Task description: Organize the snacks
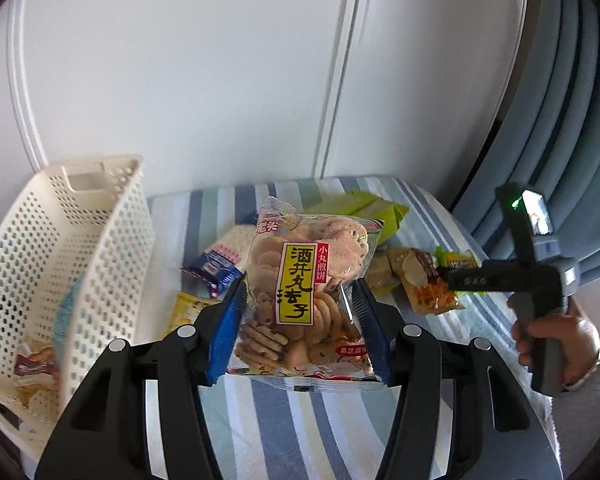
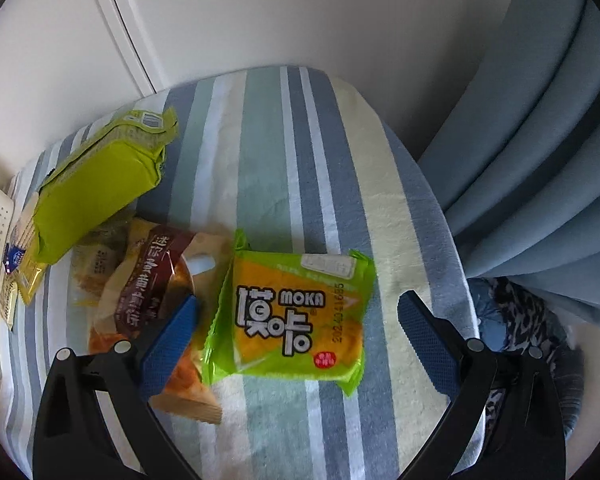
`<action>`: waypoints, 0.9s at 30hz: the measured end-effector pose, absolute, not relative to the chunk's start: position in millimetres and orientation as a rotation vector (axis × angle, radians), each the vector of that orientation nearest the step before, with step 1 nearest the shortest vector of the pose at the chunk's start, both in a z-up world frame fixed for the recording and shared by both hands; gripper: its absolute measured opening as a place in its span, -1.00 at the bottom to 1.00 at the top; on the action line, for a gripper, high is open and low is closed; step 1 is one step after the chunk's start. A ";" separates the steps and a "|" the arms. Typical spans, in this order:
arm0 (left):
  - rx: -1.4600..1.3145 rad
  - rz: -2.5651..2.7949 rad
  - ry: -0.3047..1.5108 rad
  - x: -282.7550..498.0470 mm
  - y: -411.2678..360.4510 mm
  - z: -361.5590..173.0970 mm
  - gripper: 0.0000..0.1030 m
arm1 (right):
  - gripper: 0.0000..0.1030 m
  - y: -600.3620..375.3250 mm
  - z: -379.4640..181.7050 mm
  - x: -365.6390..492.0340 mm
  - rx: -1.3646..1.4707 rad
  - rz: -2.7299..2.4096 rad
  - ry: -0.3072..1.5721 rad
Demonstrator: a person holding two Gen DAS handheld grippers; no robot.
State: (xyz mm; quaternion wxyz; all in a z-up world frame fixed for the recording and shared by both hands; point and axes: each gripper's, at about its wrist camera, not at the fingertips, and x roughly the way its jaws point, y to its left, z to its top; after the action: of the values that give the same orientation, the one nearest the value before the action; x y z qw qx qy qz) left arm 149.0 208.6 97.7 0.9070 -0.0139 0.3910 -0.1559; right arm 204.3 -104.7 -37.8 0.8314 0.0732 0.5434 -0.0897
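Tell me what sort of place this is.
Probably a room in a home: a striped cloth covers a small surface set against a white panelled wall, blue curtains hang beside it, and a white perforated basket takes the snacks.

Black hand-held gripper (image 1: 300,312) frames, blue ribbed pads (image 1: 226,328), grey sleeve (image 1: 592,392).

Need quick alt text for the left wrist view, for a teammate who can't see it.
The left gripper is shut on a clear bag of round rice crackers, held above a striped cloth. A white perforated basket stands to its left; more snack packets and the right gripper lie beyond.
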 end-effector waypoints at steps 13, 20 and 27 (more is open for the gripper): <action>-0.052 -0.232 0.680 134.1 252.0 146.7 0.09 | 0.34 -116.1 -37.1 197.6 0.234 -0.100 1.136; -0.092 -0.128 0.664 134.9 300.7 150.4 0.09 | 0.26 -124.2 -34.4 189.9 0.233 -0.121 1.130; -0.120 0.001 0.671 144.4 347.4 145.7 0.11 | 0.27 -123.2 -34.4 190.6 0.228 -0.129 1.128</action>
State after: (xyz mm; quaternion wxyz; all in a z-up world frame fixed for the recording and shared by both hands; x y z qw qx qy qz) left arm 144.4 347.4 145.7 0.9426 -0.0589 0.3288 0.0004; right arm 190.6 -123.2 -34.4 0.8370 0.1075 0.5331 -0.0611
